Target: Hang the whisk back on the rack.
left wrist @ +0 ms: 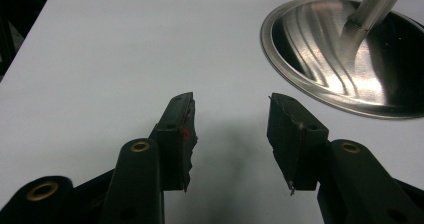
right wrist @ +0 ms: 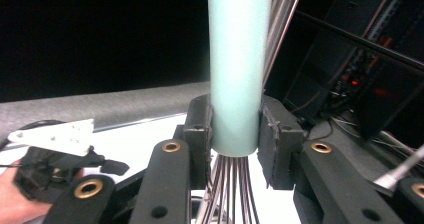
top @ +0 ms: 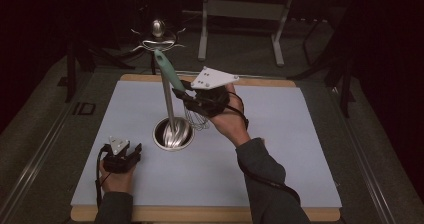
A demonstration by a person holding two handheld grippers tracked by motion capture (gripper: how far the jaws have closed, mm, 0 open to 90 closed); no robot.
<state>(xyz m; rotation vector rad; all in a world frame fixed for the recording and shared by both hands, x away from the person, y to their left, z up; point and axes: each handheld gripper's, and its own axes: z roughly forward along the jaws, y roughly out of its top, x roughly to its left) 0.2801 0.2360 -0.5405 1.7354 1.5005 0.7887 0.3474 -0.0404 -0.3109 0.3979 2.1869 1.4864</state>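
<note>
A whisk with a pale teal handle (top: 167,71) (right wrist: 239,59) is held tilted in the air, its wire loops (top: 197,119) (right wrist: 230,194) hanging below my right gripper (top: 182,91) (right wrist: 235,129), which is shut on the handle's lower end. Just left of it stands a steel utensil stand: a round dished base (top: 172,134) (left wrist: 340,54), a thin pole (top: 167,101) (left wrist: 372,6) and a hooked top (top: 157,36). The whisk handle crosses in front of the pole. My left gripper (top: 135,151) (left wrist: 231,114) rests open on the mat, left of the base, with nothing between its jaws.
A pale mat (top: 280,134) covers a wooden board on grey carpet. Metal frame legs (top: 202,29) and dark equipment stand behind the board. In the right gripper view, racks and cables (right wrist: 360,84) sit beyond the whisk.
</note>
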